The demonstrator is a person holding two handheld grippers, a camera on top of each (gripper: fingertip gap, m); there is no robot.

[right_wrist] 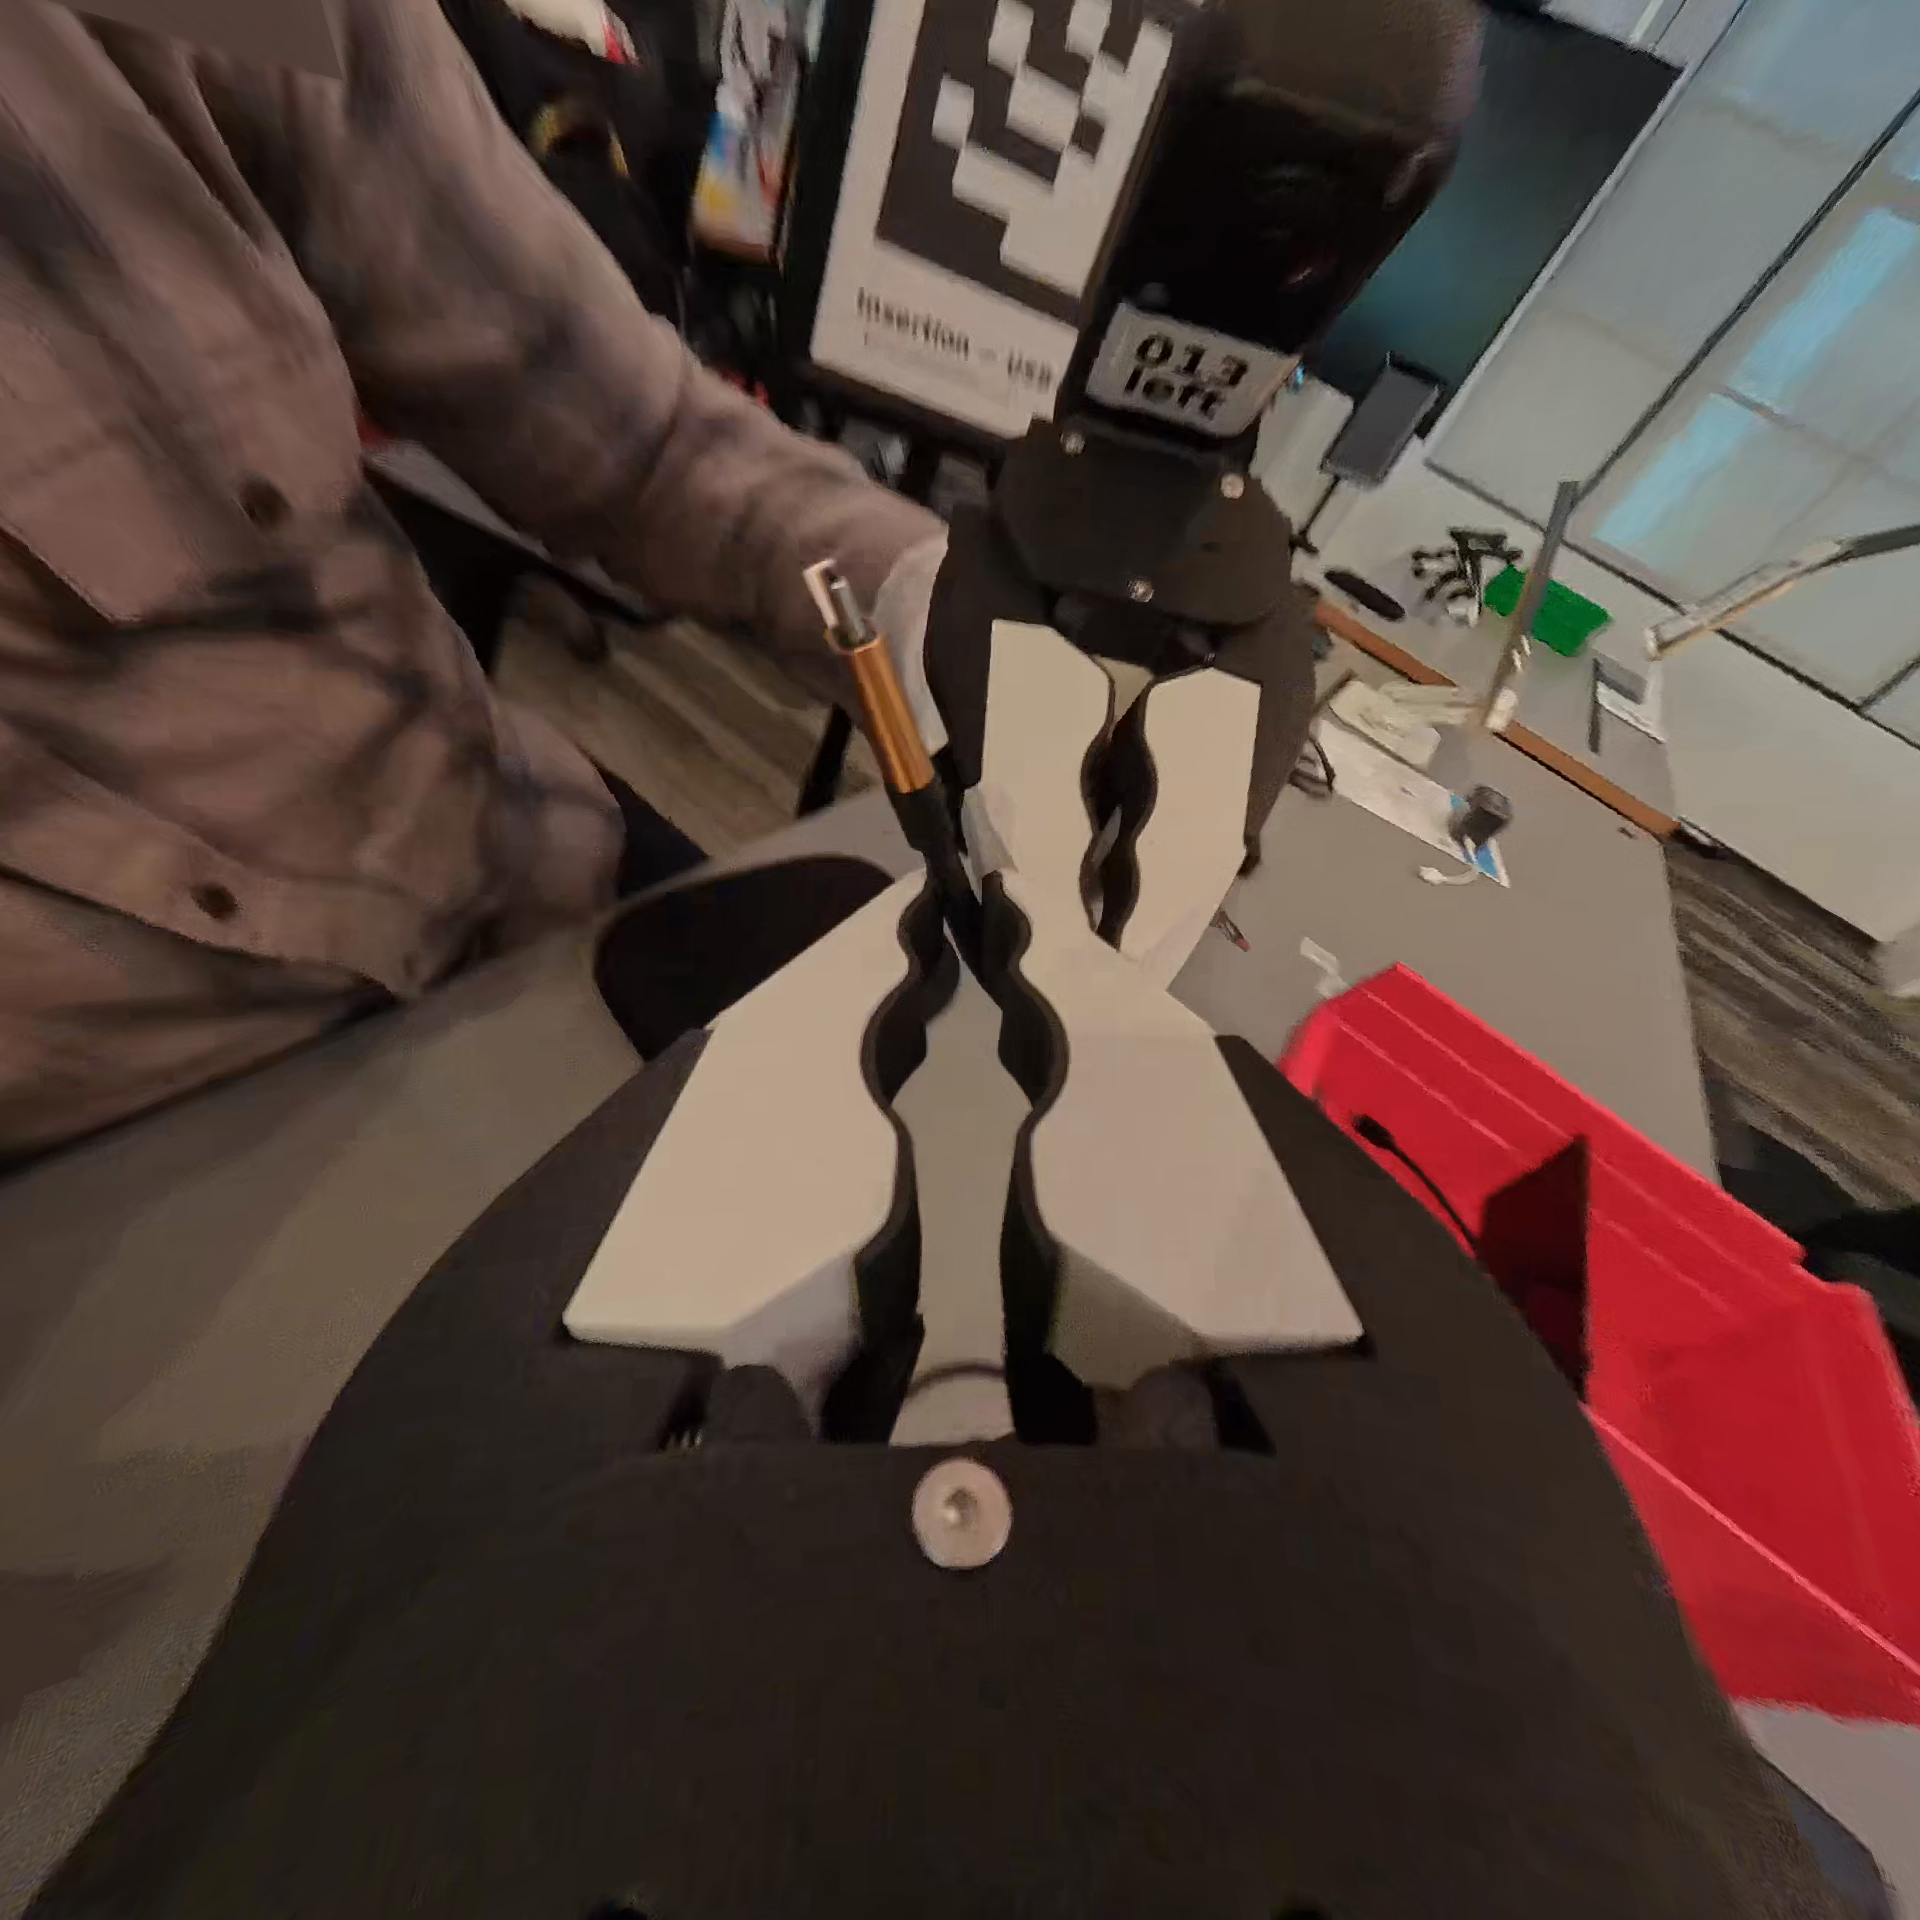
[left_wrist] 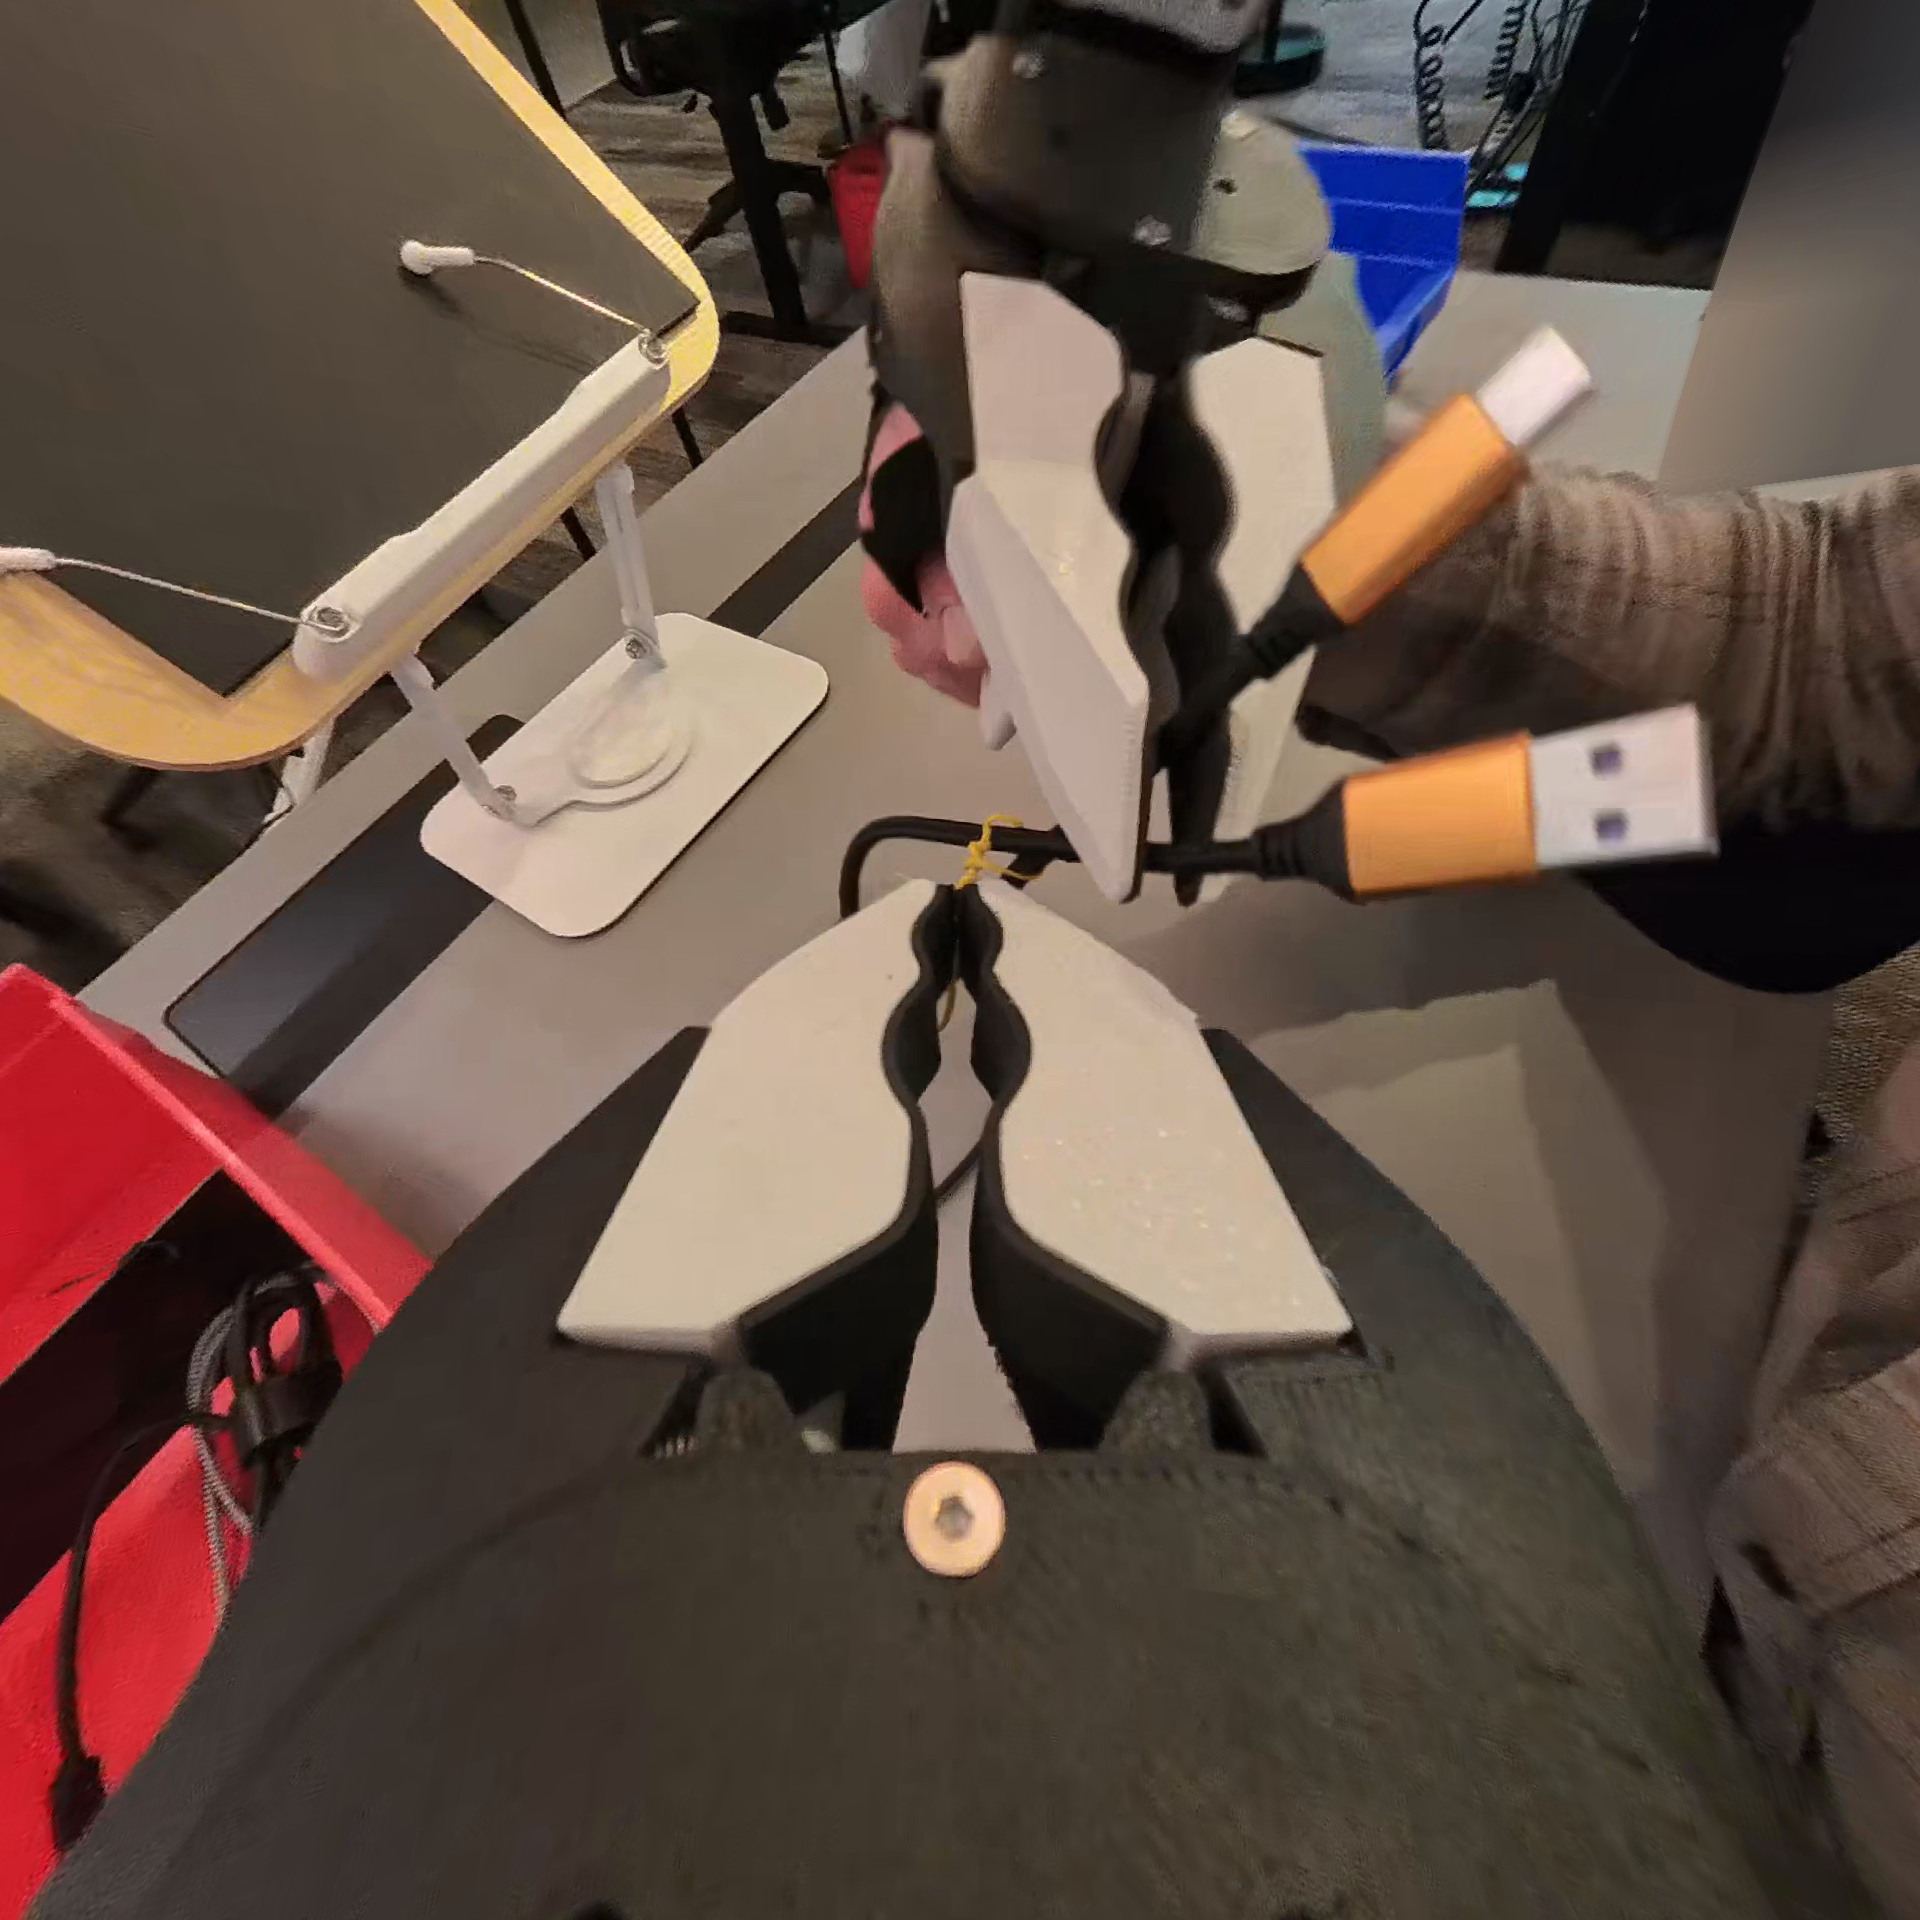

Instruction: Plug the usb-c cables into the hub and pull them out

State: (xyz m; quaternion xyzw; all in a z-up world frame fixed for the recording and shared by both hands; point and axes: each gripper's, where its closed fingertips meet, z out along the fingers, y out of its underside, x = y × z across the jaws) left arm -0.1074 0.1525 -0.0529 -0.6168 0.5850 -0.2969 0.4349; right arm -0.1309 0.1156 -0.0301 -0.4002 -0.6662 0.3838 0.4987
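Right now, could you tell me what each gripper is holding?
Left gripper: closed on the twist tie around the cable.
Right gripper: closed on the cable.

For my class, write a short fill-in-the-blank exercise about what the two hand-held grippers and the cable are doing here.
1. The cable is pinched by ______ hand-held grippers.
2. Each plug has a sleeve coloured ______.
3. The bin beside the right hand-held gripper is ______.
4. The left hand-held gripper is ______ on the cable.

Missing words: both; orange; red; shut
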